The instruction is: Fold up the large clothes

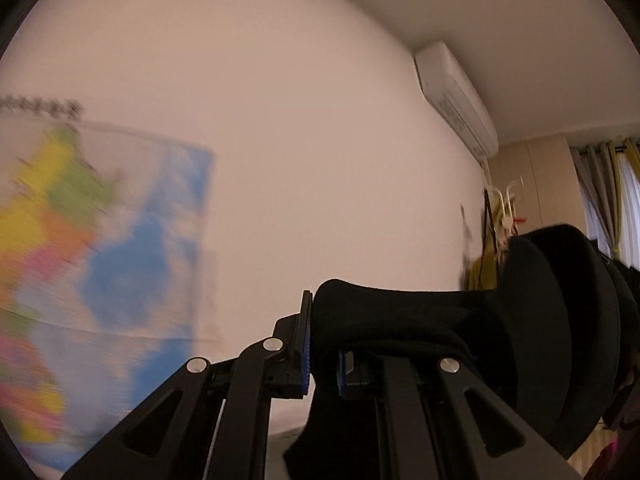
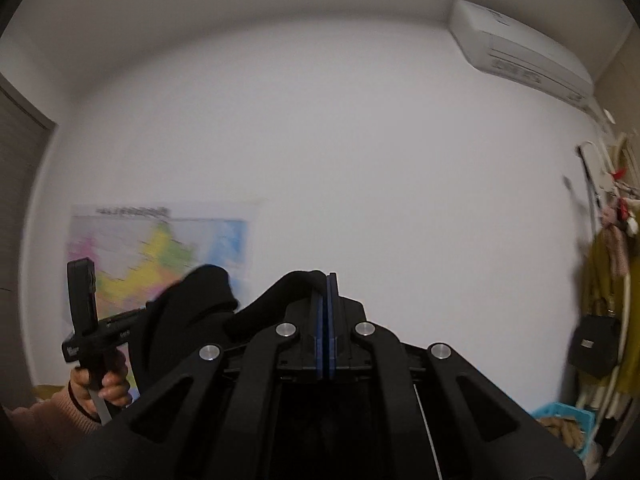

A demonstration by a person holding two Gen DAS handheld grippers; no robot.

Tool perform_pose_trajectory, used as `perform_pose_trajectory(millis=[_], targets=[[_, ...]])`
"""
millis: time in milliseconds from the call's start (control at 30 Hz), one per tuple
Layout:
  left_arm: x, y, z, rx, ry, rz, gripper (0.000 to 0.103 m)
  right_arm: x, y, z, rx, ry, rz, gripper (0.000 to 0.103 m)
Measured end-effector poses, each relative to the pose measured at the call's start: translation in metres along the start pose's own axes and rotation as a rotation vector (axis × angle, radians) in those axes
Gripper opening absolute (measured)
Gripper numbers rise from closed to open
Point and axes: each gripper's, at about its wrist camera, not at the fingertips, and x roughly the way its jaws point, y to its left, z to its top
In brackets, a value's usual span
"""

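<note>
Both grippers are raised toward the wall and hold a black garment. In the left wrist view my left gripper (image 1: 322, 344) is shut on the black garment (image 1: 400, 320), which stretches off to the right in thick folds. In the right wrist view my right gripper (image 2: 327, 320) is shut on an edge of the same garment (image 2: 276, 300), which runs left to the left gripper (image 2: 86, 320), held by a hand in a pink sleeve. The garment's lower part is hidden below the frames.
A white wall fills both views. A coloured map poster (image 1: 100, 260) hangs on it, also in the right wrist view (image 2: 160, 248). An air conditioner (image 2: 520, 48) sits high on the right. A coat rack with clothes and a black bag (image 2: 592, 344) stands far right.
</note>
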Motion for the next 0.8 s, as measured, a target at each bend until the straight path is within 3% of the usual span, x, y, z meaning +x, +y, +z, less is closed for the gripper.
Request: perform_pose_trajectory(millis=[133,233,333,400,533,633,733,800], targets=[[-0.093,0.009,0.024,0.085,-0.036,0.071,0.008,-0.03,0.033,0.006,0.029,-0.016,0.132,0.002],[-0.143,0.008,0.031,0.15,-0.015,0.144,0.008,-0.046,0.057,-0.003,0.063,-0.027,0.233,0.002],[-0.178,0.011,0.018,0.199,0.066,0.229,0.008,-0.051,0.075,-0.025,0.095,-0.018,0.336,0.002],[-0.185,0.021,-0.004,0.202,0.168,0.28,0.008,-0.038,0.081,-0.046,0.144,0.026,0.391,0.002],[-0.158,0.068,-0.069,0.123,0.403,0.376,0.009,0.029,0.087,-0.121,0.279,0.231,0.477,0.002],[-0.136,0.124,-0.142,0.015,0.58,0.437,0.009,0.103,0.097,-0.22,0.367,0.488,0.483,0.002],[-0.112,0.185,-0.235,-0.075,0.735,0.522,0.009,0.156,0.118,-0.315,0.333,0.705,0.406,0.002],[-0.098,0.212,-0.29,-0.113,0.84,0.539,0.009,0.185,0.124,-0.38,0.393,0.864,0.359,0.002]])
